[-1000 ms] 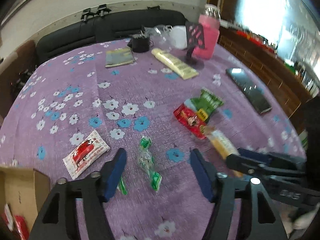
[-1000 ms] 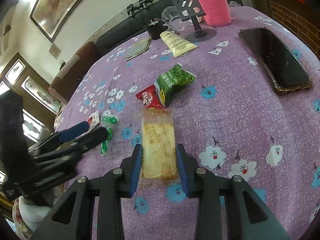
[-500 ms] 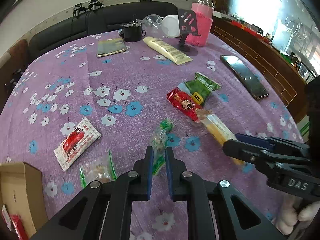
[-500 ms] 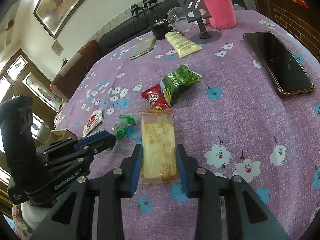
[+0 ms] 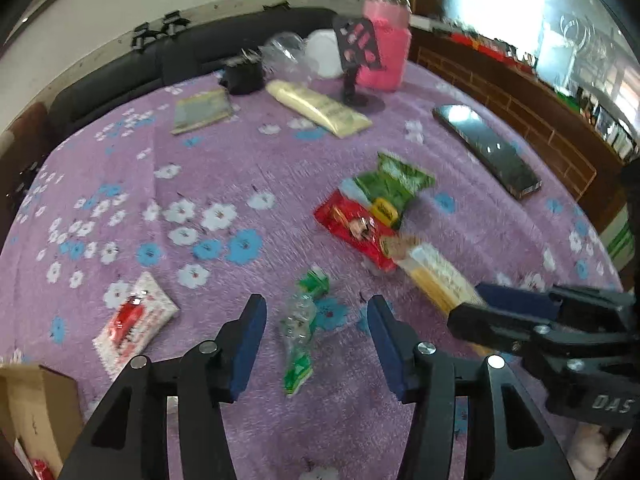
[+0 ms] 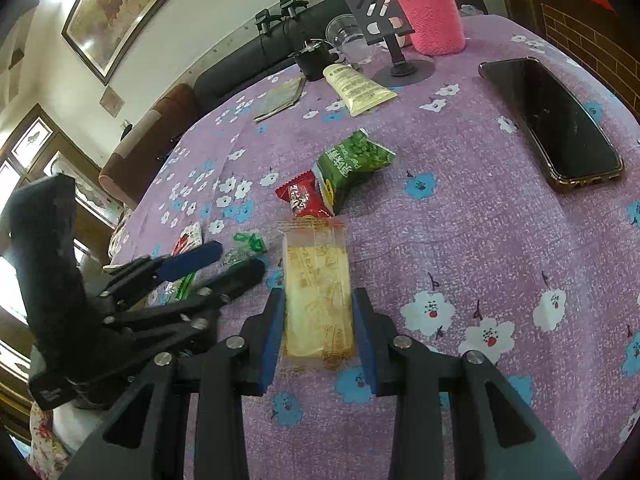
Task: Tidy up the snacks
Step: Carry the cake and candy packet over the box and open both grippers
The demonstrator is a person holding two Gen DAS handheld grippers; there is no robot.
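Left gripper [image 5: 316, 344] stands open, jaws just reopened after shutting half a second ago; the green-and-clear candy wrapper [image 5: 301, 330] lies on the purple floral tablecloth [image 5: 240, 168] between the pads, untouched. Right gripper [image 6: 318, 336] is clamped on the yellow biscuit packet [image 6: 318, 292], unmoved from the earlier frames. Red snack packet [image 5: 352, 228] and green pea packet [image 5: 396, 184] lie at two o'clock, the red-and-white sachet [image 5: 134, 322] at nine, the cardboard box [image 5: 36, 408] at eight. Step in hand, by my reading: a retry on the candy. Next calls for lowering, closing squarely.

Left claw [image 5: 316, 344] just reopened, green candy packet [image 5: 301, 328] between its pads, untouched, purple floral tablecloth [image 5: 224, 176]
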